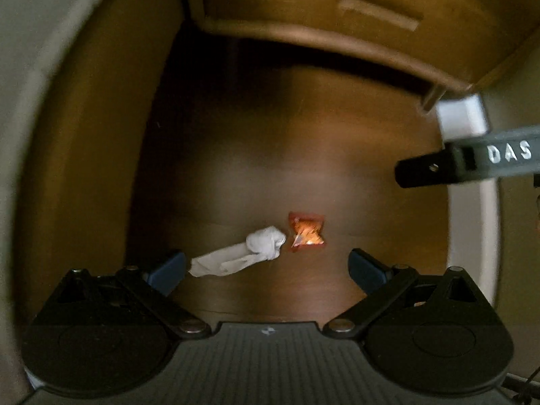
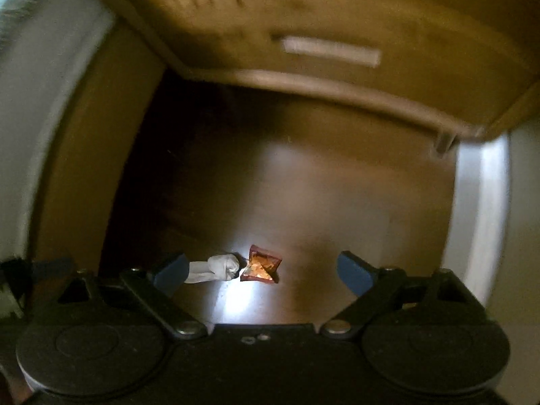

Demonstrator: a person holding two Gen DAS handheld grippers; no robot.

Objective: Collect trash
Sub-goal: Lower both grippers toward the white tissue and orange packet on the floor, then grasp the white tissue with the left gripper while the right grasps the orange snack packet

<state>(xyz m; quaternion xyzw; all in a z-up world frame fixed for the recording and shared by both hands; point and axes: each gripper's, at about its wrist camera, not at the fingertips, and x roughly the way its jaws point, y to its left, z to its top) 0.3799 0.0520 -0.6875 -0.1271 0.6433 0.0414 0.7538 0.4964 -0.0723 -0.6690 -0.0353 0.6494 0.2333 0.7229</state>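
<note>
Two scraps lie touching on the brown floor (image 1: 337,175): a twisted white tissue (image 1: 243,253), its long axis running left to right, then an orange wrapper (image 1: 306,233). The left gripper (image 1: 266,266) and right gripper (image 2: 261,270), both spread and empty, point down at them; the tissue's left tail lies beside each gripper's left finger.

Both wrist cams face down, share floor (image 1: 303,155)

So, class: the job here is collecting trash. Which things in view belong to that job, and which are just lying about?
Part of the job:
- crumpled white tissue on the floor
- orange foil wrapper right beside it
- left hand-held gripper and right hand-held gripper, both open above them

Just there:
- wooden drawer front
- dark wooden floor
</note>
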